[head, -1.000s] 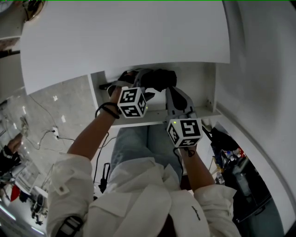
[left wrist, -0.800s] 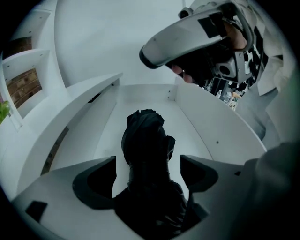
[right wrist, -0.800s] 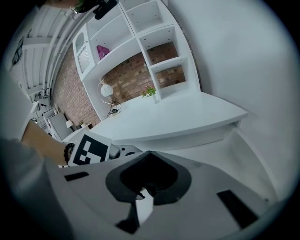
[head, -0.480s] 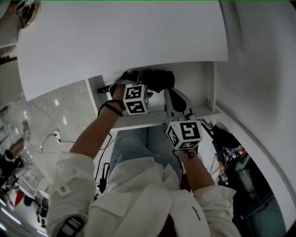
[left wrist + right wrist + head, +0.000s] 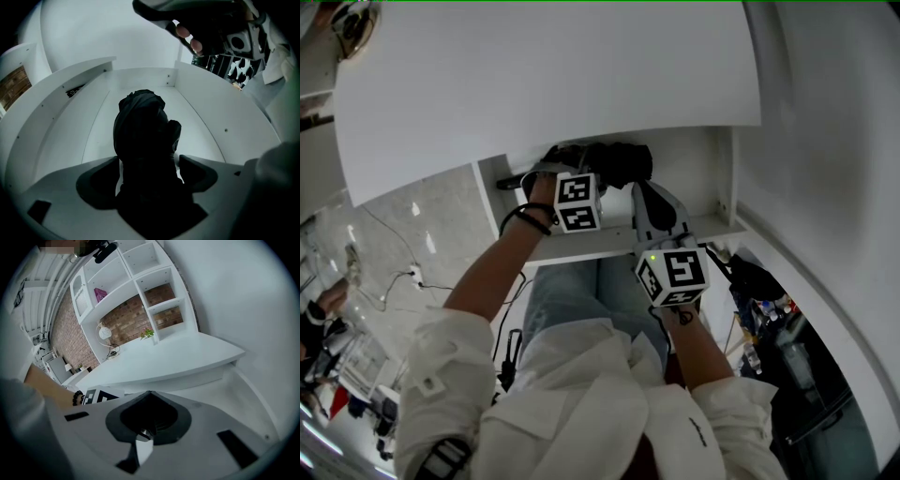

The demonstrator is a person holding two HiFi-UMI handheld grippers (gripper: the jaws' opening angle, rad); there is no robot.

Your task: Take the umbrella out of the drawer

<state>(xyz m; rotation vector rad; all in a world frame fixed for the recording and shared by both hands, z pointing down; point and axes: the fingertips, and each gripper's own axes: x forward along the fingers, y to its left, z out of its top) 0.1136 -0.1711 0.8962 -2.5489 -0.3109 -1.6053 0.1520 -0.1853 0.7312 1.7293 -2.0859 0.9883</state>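
Observation:
A black folded umbrella (image 5: 619,161) lies in the open white drawer (image 5: 609,239) under the desk top (image 5: 553,84). My left gripper (image 5: 572,159) reaches into the drawer's back left and is shut on the umbrella. In the left gripper view the umbrella (image 5: 143,126) fills the gap between the jaws of the left gripper (image 5: 147,164) and stretches along the drawer floor (image 5: 98,136). My right gripper (image 5: 645,189) hovers over the drawer's front right part, beside the umbrella. In the right gripper view the right gripper (image 5: 148,393) has its jaws shut with nothing between them.
The desk top overhangs the back of the drawer. The drawer's right wall (image 5: 727,202) is close to the right gripper. White shelves (image 5: 140,277) stand against a brick wall beyond the desk. Dark clutter (image 5: 769,309) sits low at the right, cables (image 5: 403,272) at the left.
The left gripper has shifted a little to the right and farther into the drawer, still on the umbrella. The right gripper has barely moved.

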